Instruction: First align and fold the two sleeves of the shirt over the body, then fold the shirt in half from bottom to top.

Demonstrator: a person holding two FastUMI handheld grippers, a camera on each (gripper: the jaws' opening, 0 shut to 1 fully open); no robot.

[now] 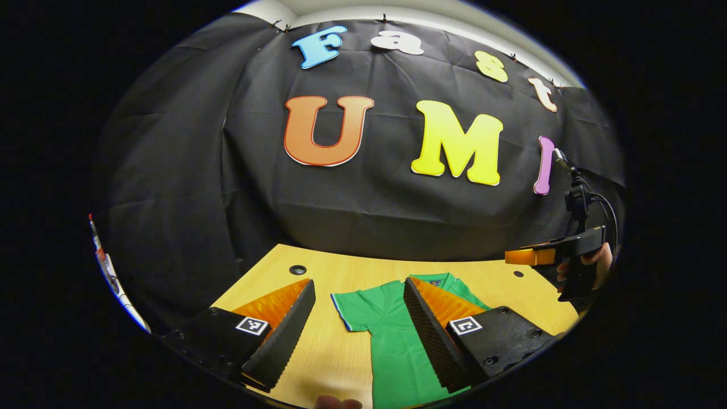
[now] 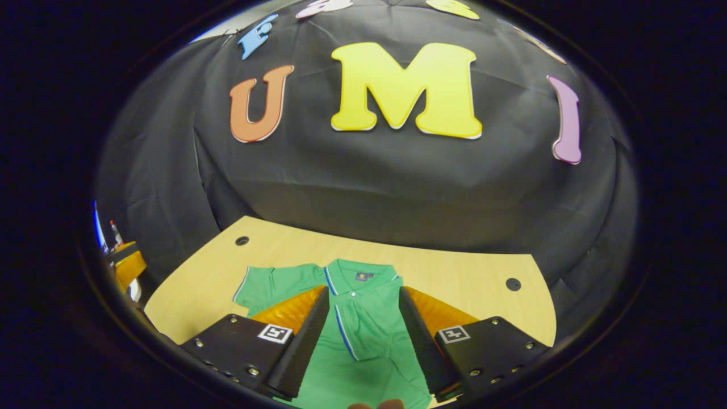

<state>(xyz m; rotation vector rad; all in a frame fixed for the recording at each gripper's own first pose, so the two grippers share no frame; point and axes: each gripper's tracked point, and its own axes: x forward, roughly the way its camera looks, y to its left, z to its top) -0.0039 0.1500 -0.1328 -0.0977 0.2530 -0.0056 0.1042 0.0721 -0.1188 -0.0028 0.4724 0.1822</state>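
Note:
A green polo shirt [image 2: 363, 346] lies flat on the wooden table [image 2: 466, 272], collar [image 2: 361, 278] towards the wall. Its left sleeve [image 2: 267, 284] is spread out to the side. The other sleeve, edged with a blue stripe [image 2: 343, 332], lies folded over the body. My right gripper [image 2: 364, 291] hovers open above the chest, just below the collar, holding nothing. In the left gripper view, my left gripper [image 1: 359, 282] is open over the spread sleeve [image 1: 355, 309] and the bare table. The right gripper [image 1: 548, 255] shows at the far right, held by a hand [image 1: 593, 264].
The table [image 1: 341, 363] has round cable holes [image 1: 297, 269] [image 2: 513, 284] near its back edge, close to the black cloth wall. A cable runs up from the right gripper's camera mount [image 1: 578, 199]. Fingertips [image 2: 377, 404] show at the bottom edge.

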